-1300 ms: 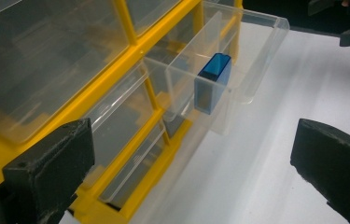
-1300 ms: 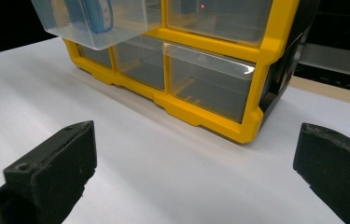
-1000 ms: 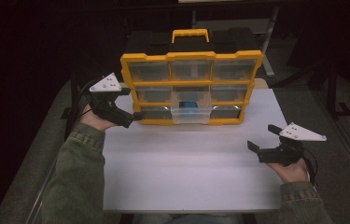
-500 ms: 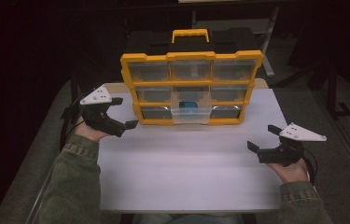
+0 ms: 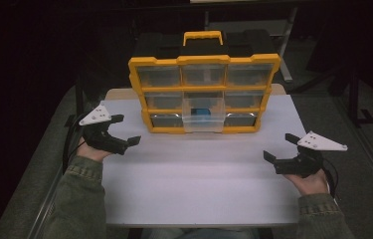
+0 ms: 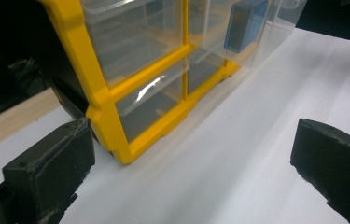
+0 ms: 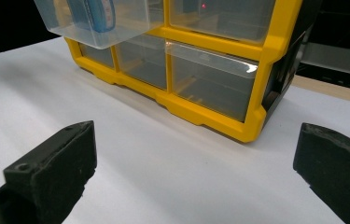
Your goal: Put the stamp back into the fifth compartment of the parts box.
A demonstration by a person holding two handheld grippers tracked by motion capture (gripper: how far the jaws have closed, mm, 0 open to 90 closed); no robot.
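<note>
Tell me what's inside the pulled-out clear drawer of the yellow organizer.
The pulled-out drawer holds one blue object, also visible through the clear wall from the left gripper view. The drawer wall blurs its lower part, so what it is stays unclear.

A white tabletop (image 5: 199,179) carries a yellow drawer organiser (image 5: 204,94) standing at its far edge, centred.

Overhead; 2 low views share organizer (image 5: 204,94).

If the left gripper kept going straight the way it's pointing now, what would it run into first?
Probably the yellow organizer: the open left gripper points at its lower corner over bare white table. Depth is hard to judge.
</note>
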